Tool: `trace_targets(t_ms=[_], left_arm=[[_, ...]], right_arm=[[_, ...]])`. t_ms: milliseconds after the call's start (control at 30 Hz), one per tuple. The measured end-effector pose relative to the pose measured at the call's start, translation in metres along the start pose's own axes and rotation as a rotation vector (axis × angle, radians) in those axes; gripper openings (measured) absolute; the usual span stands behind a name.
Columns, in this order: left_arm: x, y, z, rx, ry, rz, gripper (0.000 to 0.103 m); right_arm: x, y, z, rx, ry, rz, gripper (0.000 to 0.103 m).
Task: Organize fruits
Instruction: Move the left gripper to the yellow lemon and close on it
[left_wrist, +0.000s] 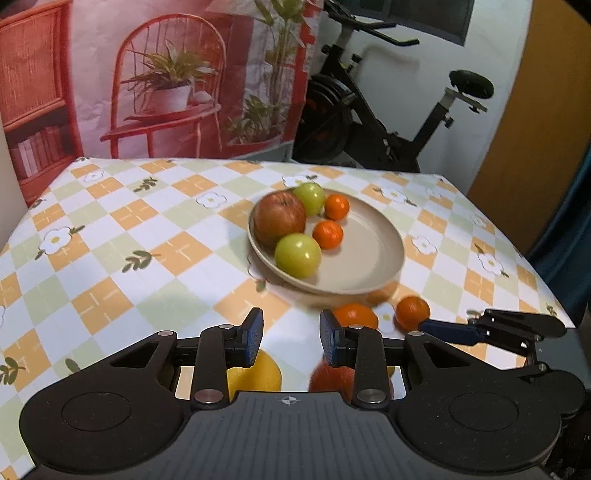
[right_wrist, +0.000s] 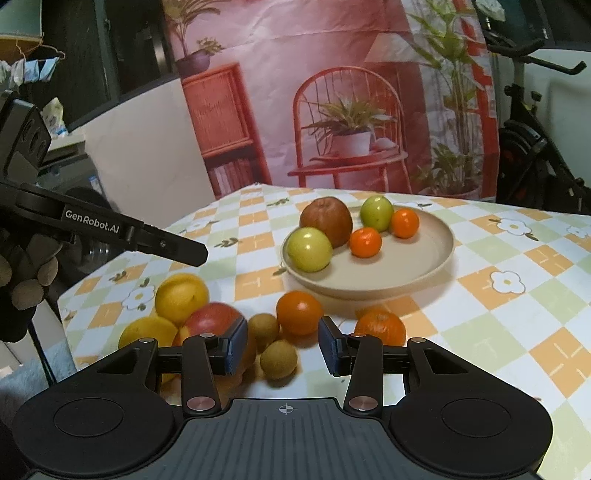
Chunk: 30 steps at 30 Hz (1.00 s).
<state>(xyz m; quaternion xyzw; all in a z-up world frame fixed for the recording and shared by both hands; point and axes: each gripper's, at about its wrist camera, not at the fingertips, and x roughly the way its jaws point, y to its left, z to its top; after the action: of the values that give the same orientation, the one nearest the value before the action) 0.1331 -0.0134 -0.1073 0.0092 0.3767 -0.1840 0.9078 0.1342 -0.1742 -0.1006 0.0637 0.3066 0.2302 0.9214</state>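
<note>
1. The plate (right_wrist: 439, 258) already holds a red apple (right_wrist: 327, 219), two green apples and two tangerines, so sorting looks partly done.
2. Loose fruit lies on the tablecloth (right_wrist: 517, 332) before it: oranges (right_wrist: 299, 312), kiwis (right_wrist: 279, 360), lemons (right_wrist: 181, 297).
3. The right gripper (right_wrist: 282, 345) hangs over these, jaws apart, empty.
4. The left gripper (left_wrist: 291, 341) is likewise open and empty; the fruit beneath it is blurred, perhaps an apple.

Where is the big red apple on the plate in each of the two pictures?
Left wrist view: red apple just left of centre, at the beige plate's left rim.
Right wrist view: red apple above centre, at the beige plate's far left.
Shared landmark: two green apples flank it in both.
</note>
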Motion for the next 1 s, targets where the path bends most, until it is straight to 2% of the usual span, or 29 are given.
trace_targets(t_ms=[367, 500, 633, 800, 1000], left_arm=[[-0.015, 0.017, -0.011, -0.037, -0.003, 0.016, 0.035], [-0.027, 0.036, -0.001, -0.079, -0.032, 0.035, 0.035], [-0.035, 0.054, 0.01, -0.065, -0.053, 0.066, 0.035], [-0.022, 0.077, 0.015, -0.086, -0.007, 0.064, 0.035], [0.001, 0.095, 0.012, -0.147, 0.044, -0.018, 0.035]], right_arm=[[-0.006, 0.01, 0.002, -0.026, 0.011, 0.011, 0.039], [-0.001, 0.015, 0.015, -0.048, 0.021, 0.044, 0.04], [0.01, 0.024, 0.033, -0.06, 0.044, 0.08, 0.043], [0.039, 0.041, 0.053, -0.073, 0.117, 0.116, 0.043], [0.075, 0.067, 0.069, -0.107, 0.238, 0.148, 0.043]])
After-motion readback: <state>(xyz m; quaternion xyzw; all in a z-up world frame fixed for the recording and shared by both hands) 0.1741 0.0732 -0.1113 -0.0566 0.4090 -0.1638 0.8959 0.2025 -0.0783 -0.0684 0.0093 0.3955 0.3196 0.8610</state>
